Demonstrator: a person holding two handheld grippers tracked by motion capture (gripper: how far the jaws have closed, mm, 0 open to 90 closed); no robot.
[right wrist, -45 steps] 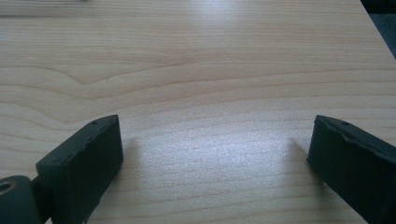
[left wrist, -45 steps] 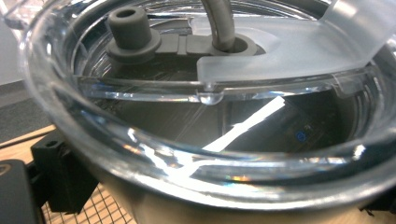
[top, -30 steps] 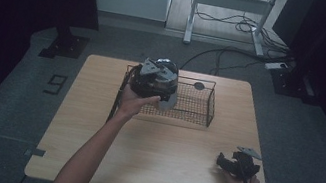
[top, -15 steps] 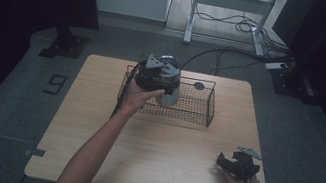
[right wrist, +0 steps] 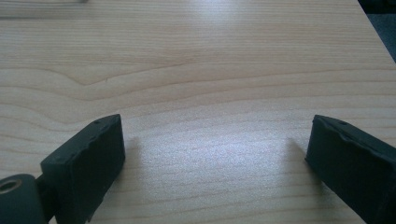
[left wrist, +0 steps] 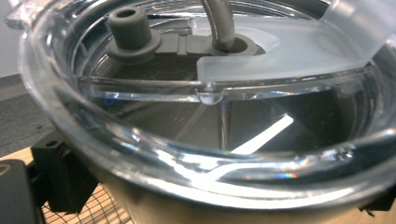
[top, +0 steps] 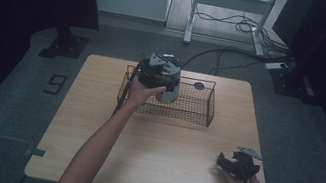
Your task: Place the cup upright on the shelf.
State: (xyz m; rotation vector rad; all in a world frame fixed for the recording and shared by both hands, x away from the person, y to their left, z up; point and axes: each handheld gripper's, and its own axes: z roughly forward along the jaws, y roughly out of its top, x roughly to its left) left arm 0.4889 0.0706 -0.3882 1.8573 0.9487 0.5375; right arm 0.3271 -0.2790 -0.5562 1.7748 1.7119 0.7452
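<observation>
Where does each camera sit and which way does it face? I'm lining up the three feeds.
High view: above the person's side, looking forward and down on the table; shows both forearms, left gripper, right gripper, wire basket.
Left gripper view: rides that gripper, close on the held cup's clear lid; a black jaw at lower left.
Right gripper view: looks along two spread jaws at bare tabletop.
Shared: high and left gripper views both show cup and basket mesh.

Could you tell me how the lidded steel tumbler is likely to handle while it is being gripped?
The tumbler probably resists squeezing, its wall looking like metal. That smooth wall may slip between the jaws. Its clear lid looks like rigid plastic, possibly prone to cracking.
</observation>
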